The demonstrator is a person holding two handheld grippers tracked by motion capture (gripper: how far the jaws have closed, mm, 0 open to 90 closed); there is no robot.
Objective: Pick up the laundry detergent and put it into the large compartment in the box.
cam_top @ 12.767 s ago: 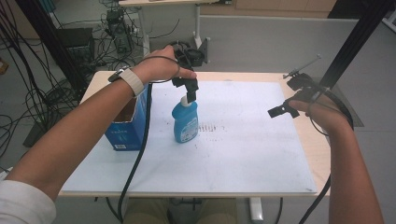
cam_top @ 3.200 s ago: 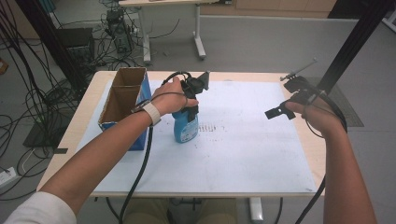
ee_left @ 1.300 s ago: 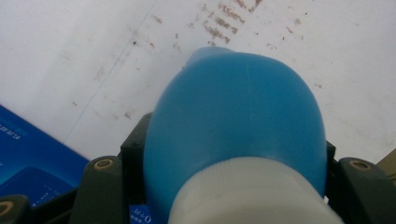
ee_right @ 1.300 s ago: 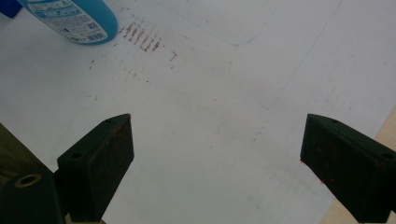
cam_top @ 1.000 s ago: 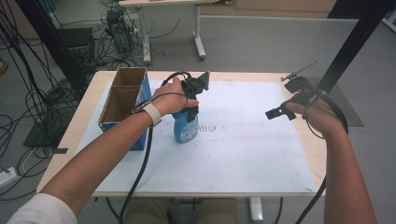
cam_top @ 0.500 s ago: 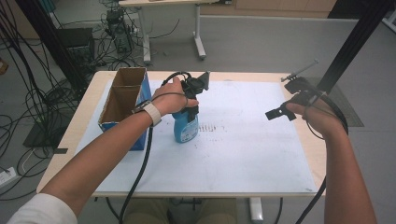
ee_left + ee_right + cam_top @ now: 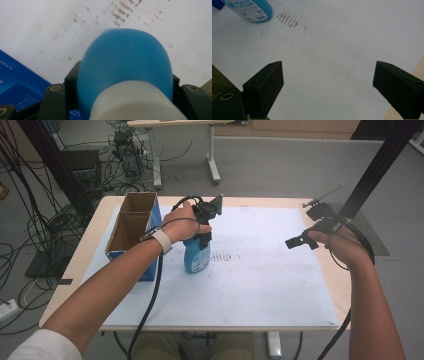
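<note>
The table (image 7: 90,247) is carrying a white sheet (image 7: 260,270) that is covering most of its top; all places below are given relative to this sheet.

A blue cardboard box (image 7: 131,237), open at the top, is standing at the sheet's left edge, long side running front to back. In the left gripper view a corner of the box (image 7: 15,82) is lying just left of the bottle.

The blue bottle (image 7: 196,257) is standing upright on the left half of the sheet, just right of the box, beside a patch of dark scuff marks (image 7: 225,256) near the sheet's middle. In the left gripper view its rounded blue shoulder (image 7: 125,65) and white neck are sitting between the 2 black jaws. In the right gripper view the bottle's labelled base (image 7: 249,8) is resting on the sheet at the far upper left.

The left gripper (image 7: 204,236) is coming down from above the bottle and is clamping its upper part, jaws pressing on either side.

The right gripper (image 7: 302,240) is hovering above the sheet's right edge, well apart from the bottle. Its 2 jaws are standing wide apart with nothing but bare sheet between them.
</note>
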